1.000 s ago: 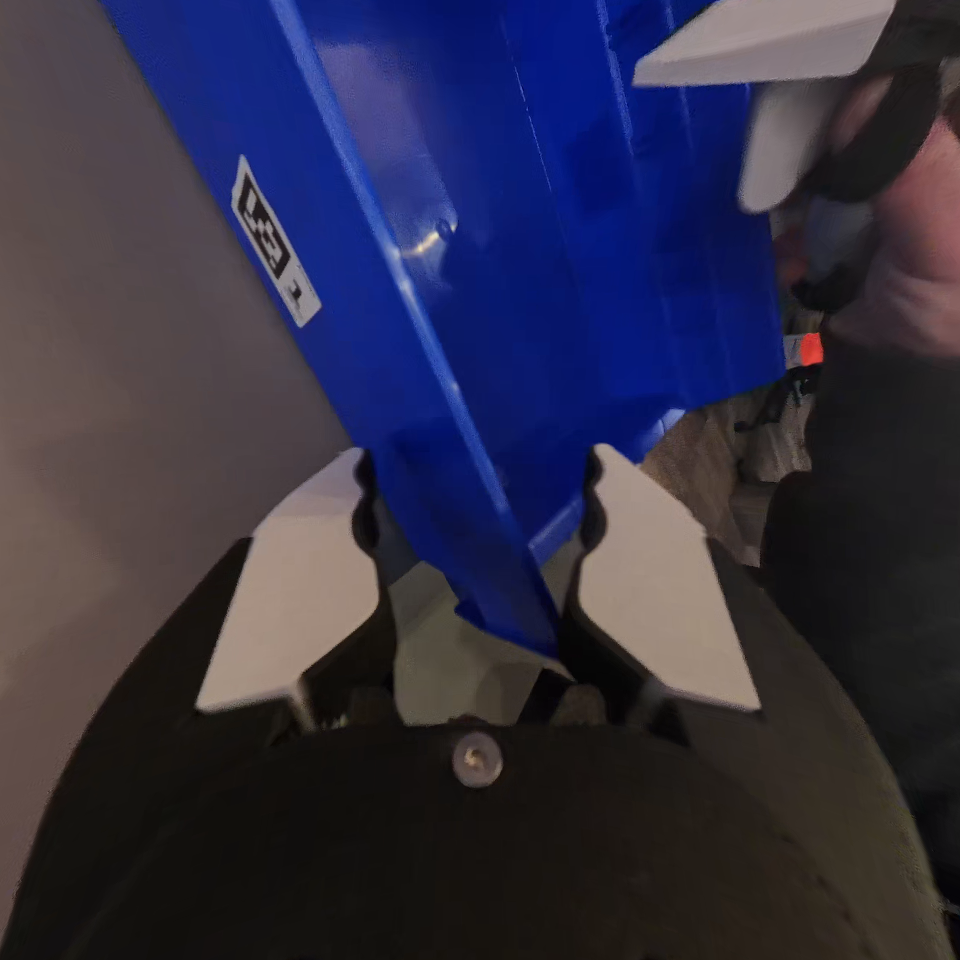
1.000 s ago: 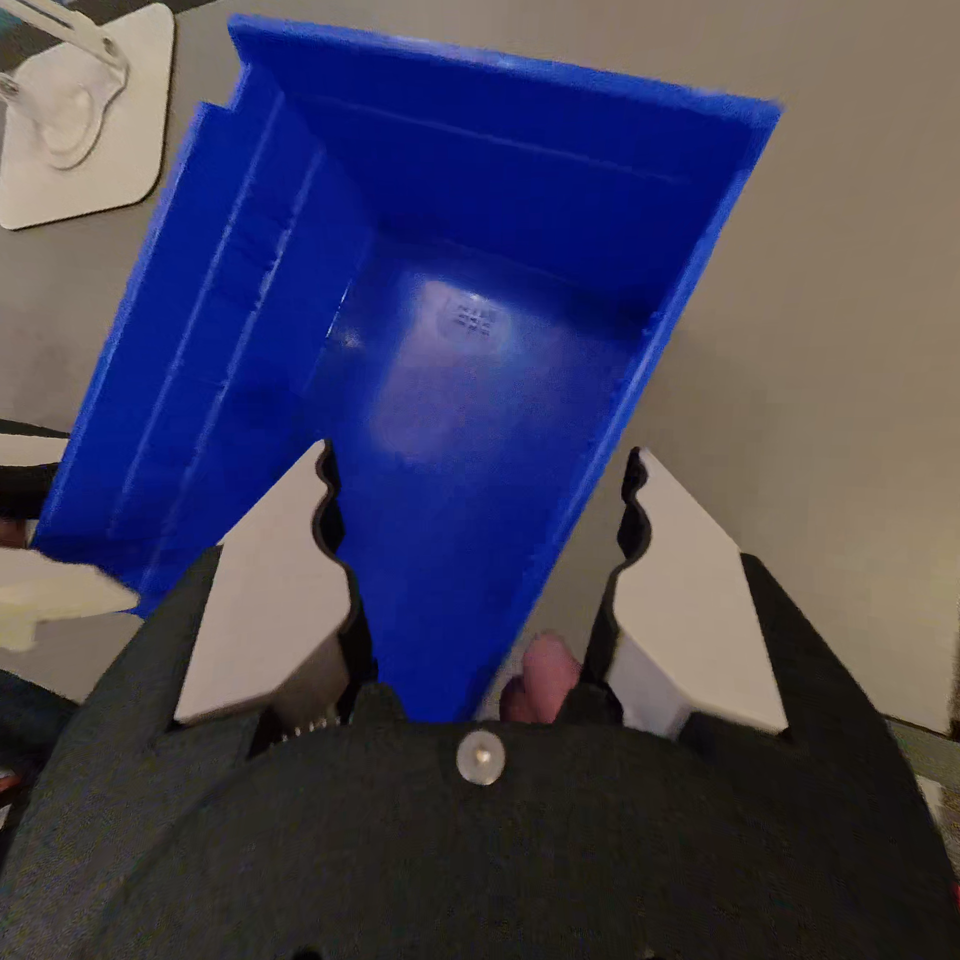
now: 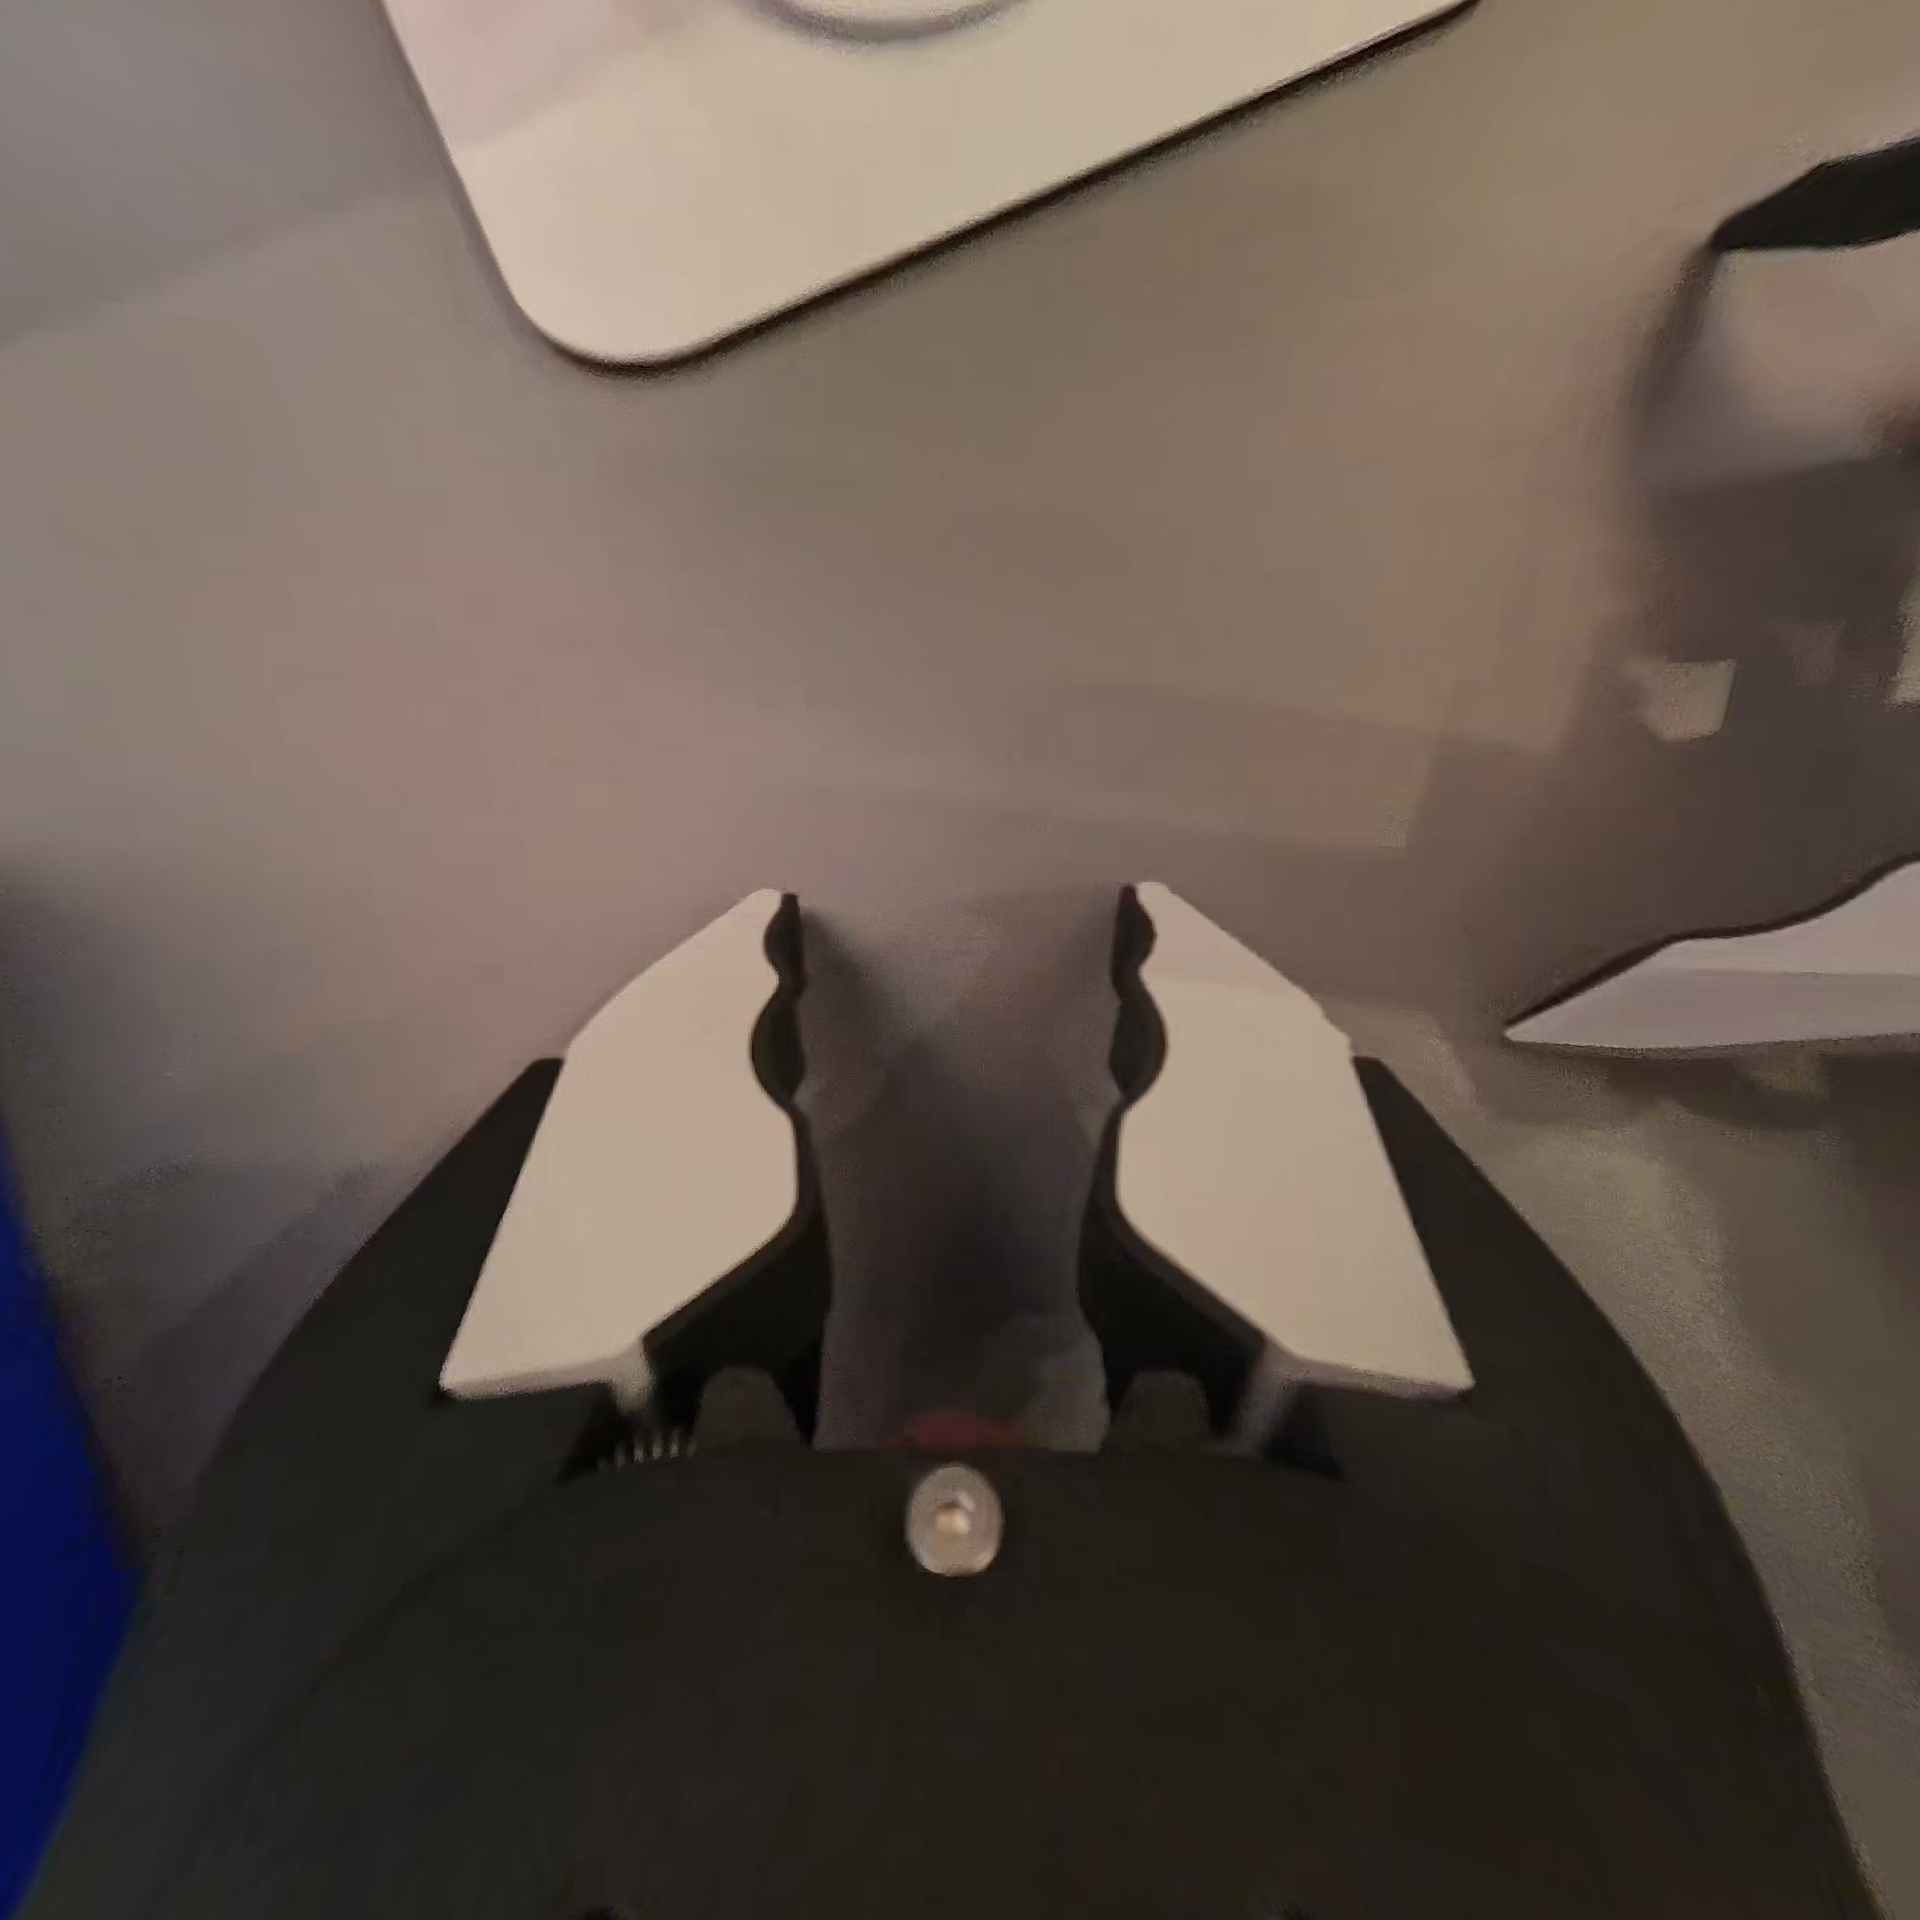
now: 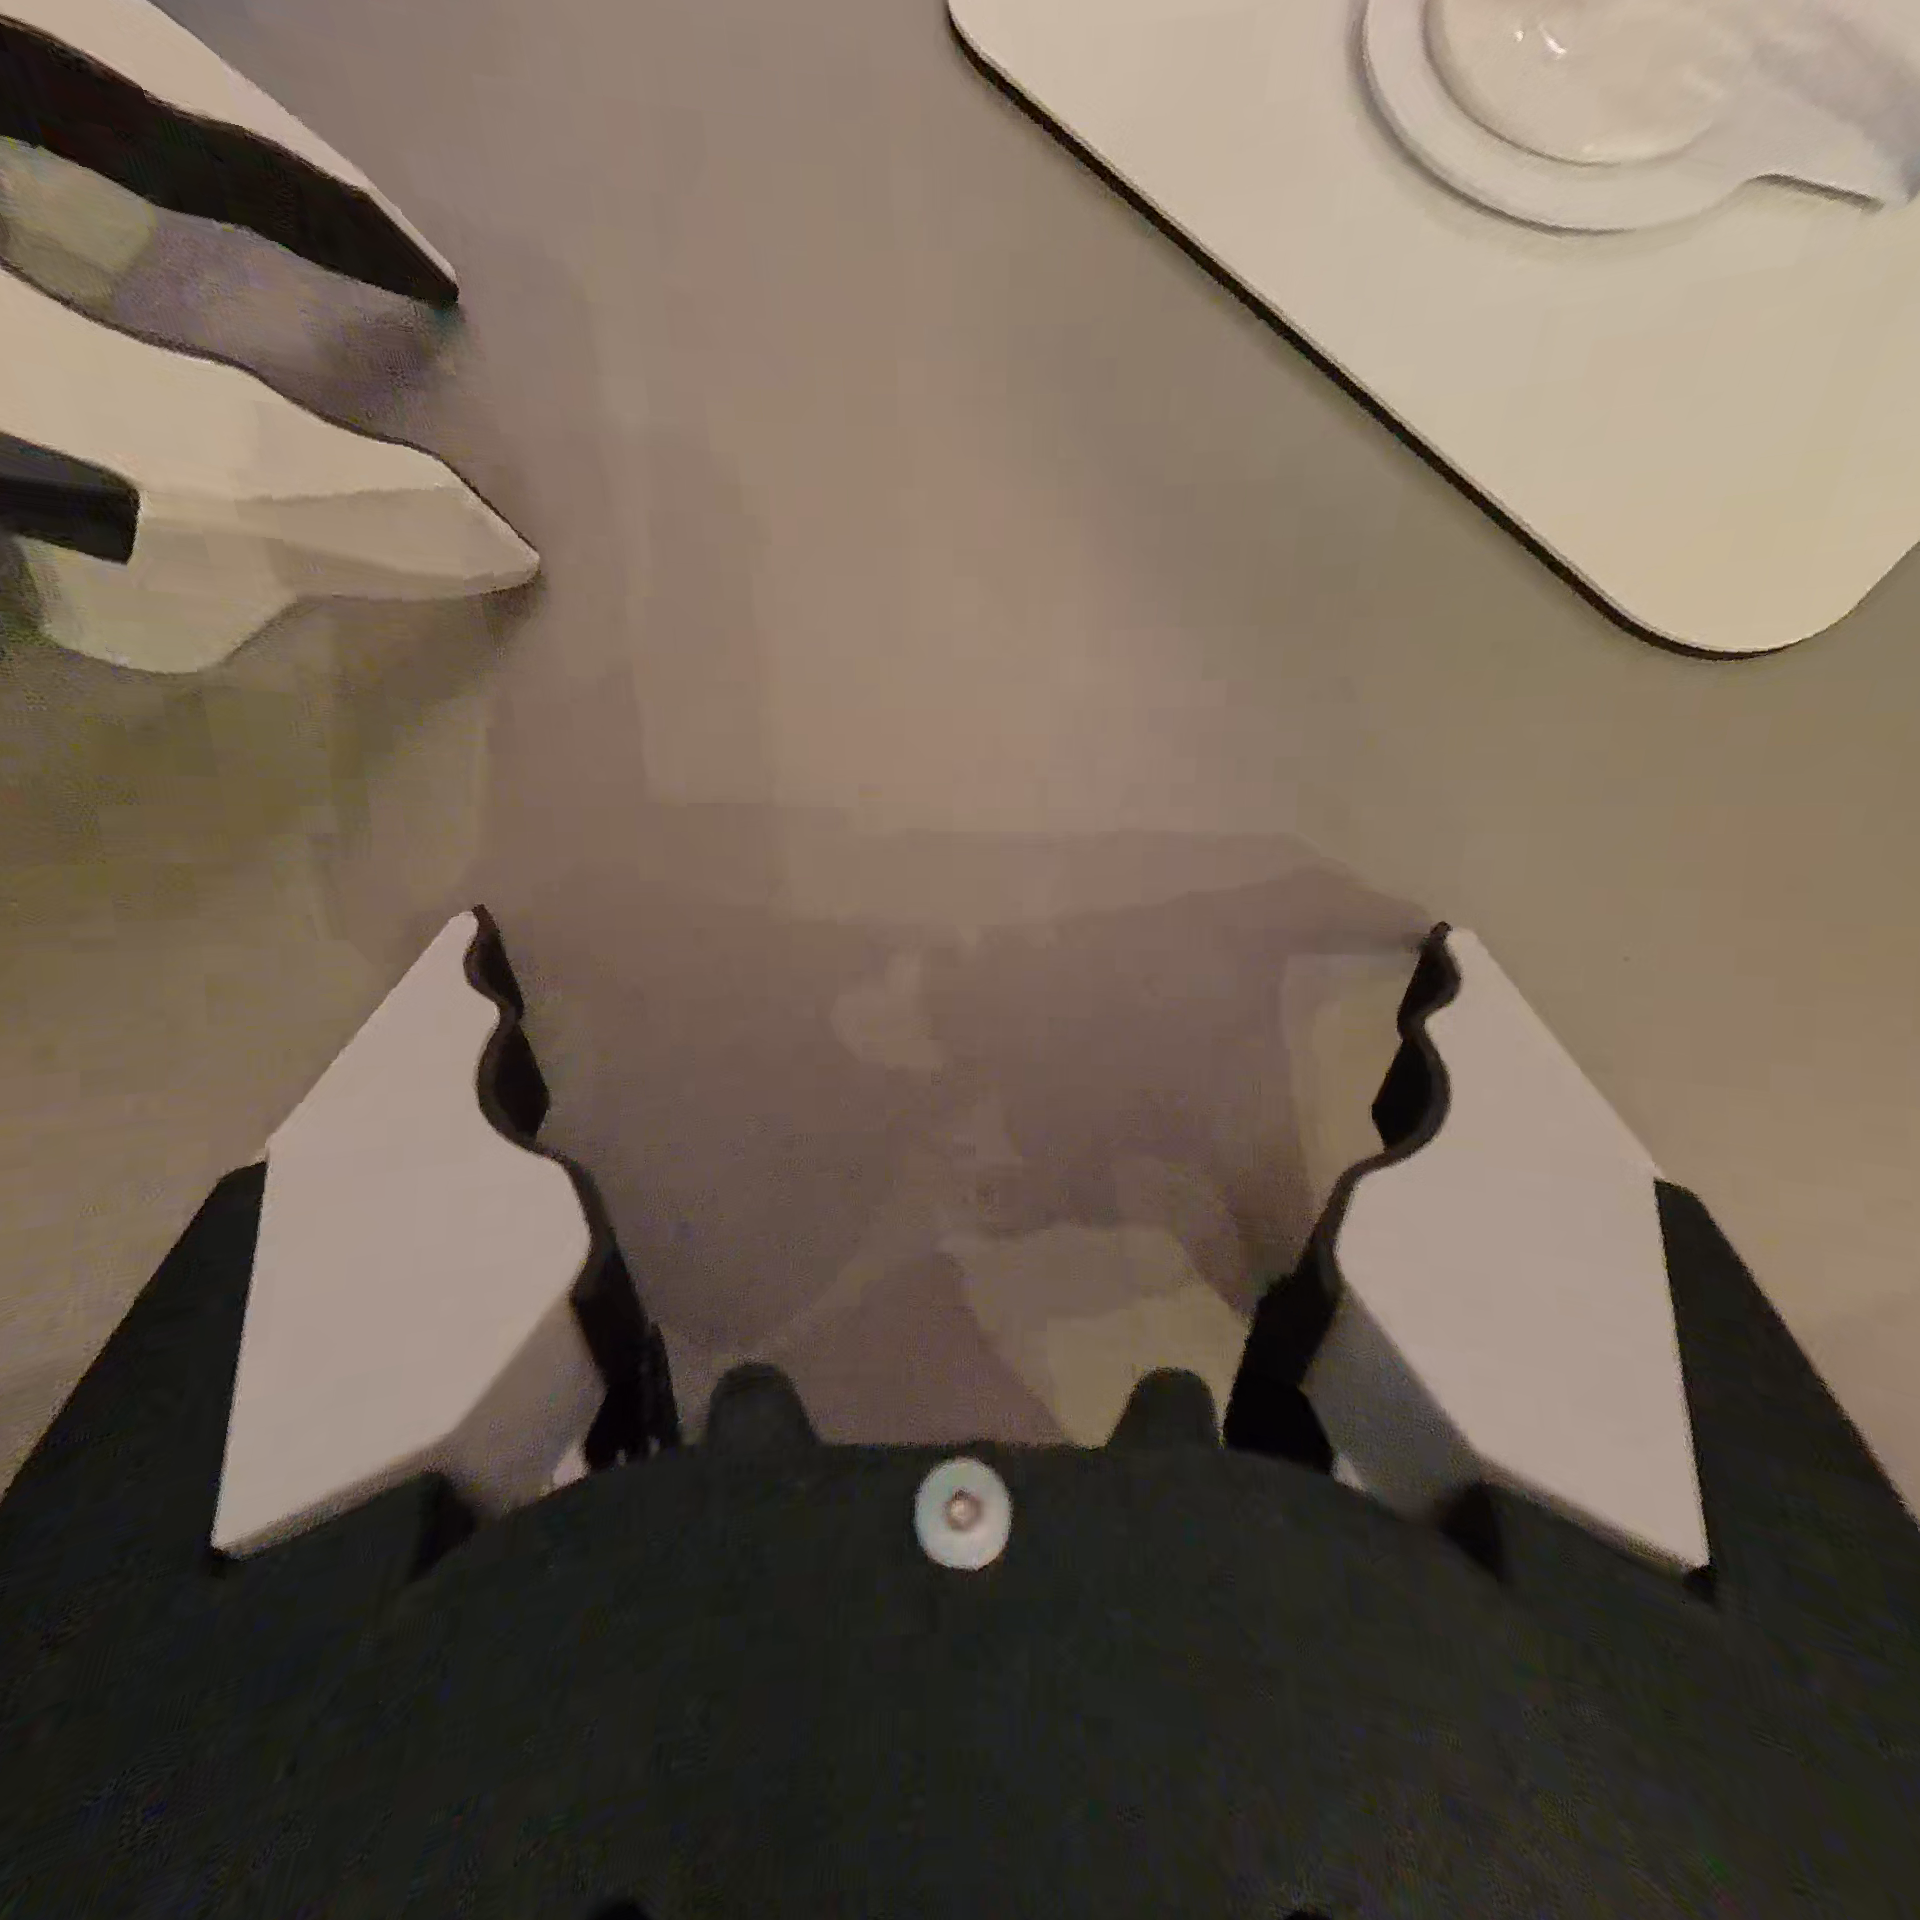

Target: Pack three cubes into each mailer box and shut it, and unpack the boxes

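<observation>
My left gripper [image 3: 961, 914] hung over bare grey desk [image 3: 312, 644], fingers [image 3: 665, 1132] narrowly parted, gripping nothing. My right gripper [image 4: 956, 925] over same desk, fingers [image 4: 416, 1195] spread wide, nothing between. Rounded corner of white base plate [image 4: 1507, 395] ahead-right of right gripper, well apart from it; free desk between. Blue edge [image 3: 42, 1507], likely bin, at lower left border of left view, just beside left gripper body. Mailer boxes, cubes: out of sight.
</observation>
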`<state>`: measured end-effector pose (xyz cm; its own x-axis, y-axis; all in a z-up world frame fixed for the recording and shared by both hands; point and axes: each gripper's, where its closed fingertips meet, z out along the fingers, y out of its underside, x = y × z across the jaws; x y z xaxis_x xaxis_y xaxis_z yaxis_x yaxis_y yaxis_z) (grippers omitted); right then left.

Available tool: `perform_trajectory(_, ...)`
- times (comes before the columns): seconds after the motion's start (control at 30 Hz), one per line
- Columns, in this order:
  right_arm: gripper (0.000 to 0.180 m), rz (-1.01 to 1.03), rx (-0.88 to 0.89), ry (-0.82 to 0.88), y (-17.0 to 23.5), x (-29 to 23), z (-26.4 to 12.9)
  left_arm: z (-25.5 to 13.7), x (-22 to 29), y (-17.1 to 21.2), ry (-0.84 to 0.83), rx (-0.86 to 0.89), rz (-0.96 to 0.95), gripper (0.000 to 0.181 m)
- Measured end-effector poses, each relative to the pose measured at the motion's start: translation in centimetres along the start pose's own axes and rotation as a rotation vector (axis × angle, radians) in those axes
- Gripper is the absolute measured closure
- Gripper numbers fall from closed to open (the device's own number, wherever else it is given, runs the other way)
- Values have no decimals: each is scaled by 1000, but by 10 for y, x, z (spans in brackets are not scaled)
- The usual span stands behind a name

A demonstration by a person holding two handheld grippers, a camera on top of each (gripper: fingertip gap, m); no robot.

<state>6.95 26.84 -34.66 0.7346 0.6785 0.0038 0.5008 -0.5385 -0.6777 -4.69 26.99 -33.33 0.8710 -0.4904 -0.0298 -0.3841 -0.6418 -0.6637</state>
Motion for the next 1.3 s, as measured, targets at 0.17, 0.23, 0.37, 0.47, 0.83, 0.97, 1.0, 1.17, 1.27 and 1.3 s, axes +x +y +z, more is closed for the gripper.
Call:
perform_trajectory(0.17,20,-3,-1,-2,0,0,-1,0,3,0,88,17,-18,102)
perform_trajectory(0.23,20,-3,-1,-2,0,0,-1,0,-12,7,6,-16,26,66)
perform_trajectory(0.37,20,-3,-1,-2,0,0,-1,-1,-15,9,66,-12,-10,68)
perform_trajectory(0.47,20,-3,-1,-2,0,0,-1,0,-24,14,13,-35,-27,56)
perform_trajectory(0.83,20,-3,1,-1,0,0,-1,-1,-37,23,-47,-70,-103,34)
perform_trajectory(0.97,20,3,3,3,-1,0,0,-1,-37,23,-47,-70,-103,34)
perform_trajectory(1.0,20,5,5,5,-2,0,0,0,-37,23,-47,-70,-103,34)
perform_trajectory(1.17,19,15,13,11,-4,2,3,0,-37,23,-47,-70,-103,34)
perform_trajectory(1.27,19,20,4,19,-6,2,6,0,-37,23,-46,-68,-103,34)
perform_trajectory(1.3,20,21,6,19,-6,3,4,0,-37,23,-46,-68,-103,34)
